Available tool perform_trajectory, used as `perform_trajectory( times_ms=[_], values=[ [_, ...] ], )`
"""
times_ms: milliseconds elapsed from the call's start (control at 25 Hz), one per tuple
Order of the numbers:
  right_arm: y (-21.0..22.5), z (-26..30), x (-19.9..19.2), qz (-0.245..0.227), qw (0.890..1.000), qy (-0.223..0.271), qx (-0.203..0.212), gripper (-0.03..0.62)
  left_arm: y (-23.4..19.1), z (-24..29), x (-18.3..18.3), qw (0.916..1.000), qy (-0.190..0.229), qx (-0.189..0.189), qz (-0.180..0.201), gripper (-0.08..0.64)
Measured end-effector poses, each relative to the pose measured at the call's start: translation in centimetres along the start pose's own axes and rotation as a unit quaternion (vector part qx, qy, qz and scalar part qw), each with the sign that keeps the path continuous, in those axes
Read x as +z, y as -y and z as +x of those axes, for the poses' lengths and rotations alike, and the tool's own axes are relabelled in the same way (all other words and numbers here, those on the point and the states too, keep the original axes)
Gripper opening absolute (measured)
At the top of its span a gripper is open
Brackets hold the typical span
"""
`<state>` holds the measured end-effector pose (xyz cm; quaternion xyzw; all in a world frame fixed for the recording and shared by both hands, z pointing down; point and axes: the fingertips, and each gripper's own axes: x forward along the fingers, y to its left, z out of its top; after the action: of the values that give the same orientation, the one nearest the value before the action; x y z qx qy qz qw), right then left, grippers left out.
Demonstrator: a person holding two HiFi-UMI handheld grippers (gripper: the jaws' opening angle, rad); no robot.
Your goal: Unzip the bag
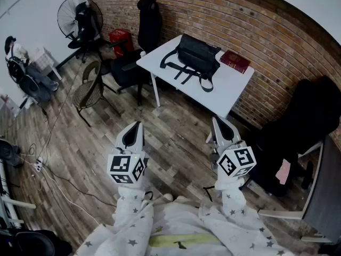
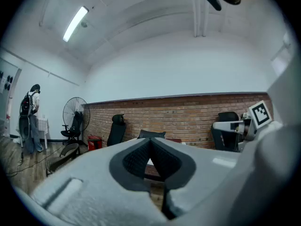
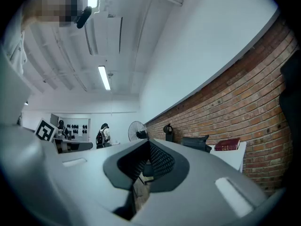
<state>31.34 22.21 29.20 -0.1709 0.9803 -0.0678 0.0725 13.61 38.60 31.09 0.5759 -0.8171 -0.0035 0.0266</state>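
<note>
A black bag (image 1: 197, 55) with loose straps lies on a white table (image 1: 162, 55) against the brick wall, far ahead of both grippers. The bag (image 2: 151, 134) peeks over the left gripper's jaws, and the bag (image 3: 195, 143) also shows at a distance in the right gripper view. My left gripper (image 1: 133, 131) is held over the wood floor, shut and empty. The right gripper (image 1: 218, 127) hangs beside it, also shut with nothing between its jaws. Both point toward the table.
A dark red book (image 1: 235, 61) lies on the table's right end. Black office chairs (image 1: 148, 20) stand left of the table, with a wicker chair (image 1: 88, 92) and a standing fan (image 1: 80, 16). Another black chair (image 1: 298, 132) is at the right. Cables run across the floor (image 1: 48, 159). A person (image 2: 29, 117) stands far left.
</note>
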Motion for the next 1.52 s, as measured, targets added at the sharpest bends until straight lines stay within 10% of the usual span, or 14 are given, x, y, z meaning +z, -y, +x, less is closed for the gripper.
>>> perform_trajectory(
  times_ms=[840, 1520],
  values=[
    [2.6, 0.1, -1.9, 0.018, 1.000, -0.015, -0.001, 0.006, 1.3, 2.1, -1.9, 0.9998, -0.021, 0.000, 0.002, -0.002],
    [6.3, 14.4, -4.7, 0.041, 0.999, -0.028, -0.012, 0.006, -6.9, 14.5, -2.2, 0.9991, -0.039, -0.016, -0.003, -0.001]
  ],
)
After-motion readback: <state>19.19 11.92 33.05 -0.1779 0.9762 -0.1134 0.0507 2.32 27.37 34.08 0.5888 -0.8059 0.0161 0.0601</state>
